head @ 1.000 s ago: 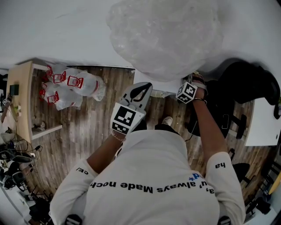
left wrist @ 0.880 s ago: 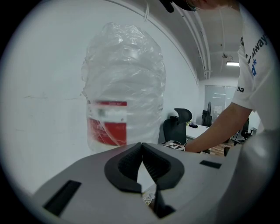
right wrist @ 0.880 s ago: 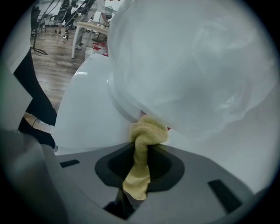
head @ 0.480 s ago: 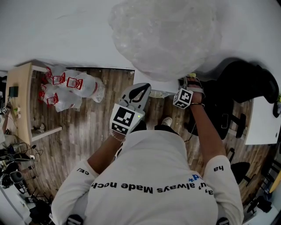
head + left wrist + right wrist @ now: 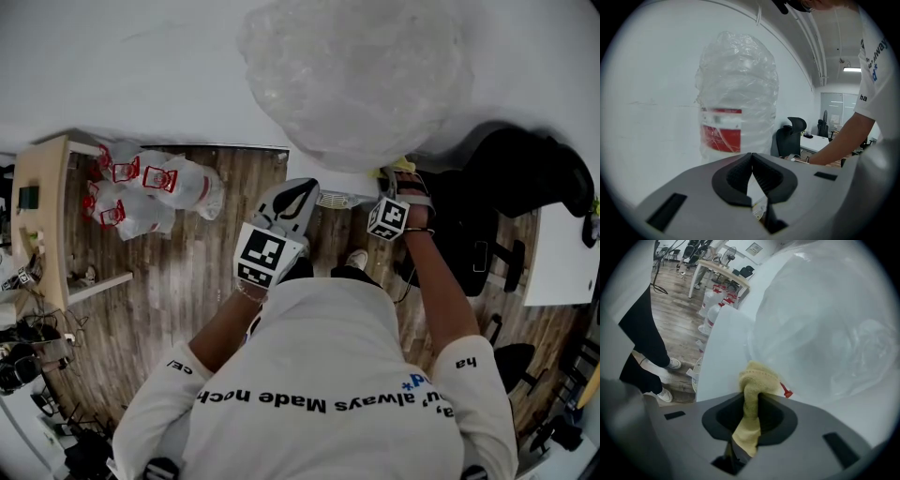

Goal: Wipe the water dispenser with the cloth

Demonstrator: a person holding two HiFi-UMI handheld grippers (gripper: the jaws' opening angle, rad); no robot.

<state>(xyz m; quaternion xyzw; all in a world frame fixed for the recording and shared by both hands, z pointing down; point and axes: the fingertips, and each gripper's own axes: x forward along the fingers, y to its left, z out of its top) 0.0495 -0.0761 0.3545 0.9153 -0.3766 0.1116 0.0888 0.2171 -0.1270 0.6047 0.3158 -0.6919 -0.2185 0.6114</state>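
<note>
Yellow terry cloth (image 5: pixel 751 380) is clamped between the jaws of the right gripper (image 5: pixel 751 401). Its bunched end sticks out past the tips, so that soft fabric rather than hard plastic meets the white box-shaped water dispenser (image 5: pixel 723 350). The wad appears to press on the dispenser's top edge, just below the large clear plastic-wrapped water bottle (image 5: pixel 825 319) standing on it and just beside a small red tab (image 5: pixel 787 392). I judge this to be a wiping stroke along the shoulder under the bottle. The left gripper (image 5: pixel 752 158) hangs in front of the dispenser with its jaws closed together on nothing, apparently held aside because one cloth needs only one gripper. The dispenser's front and sides probably have yet to be wiped.
</note>
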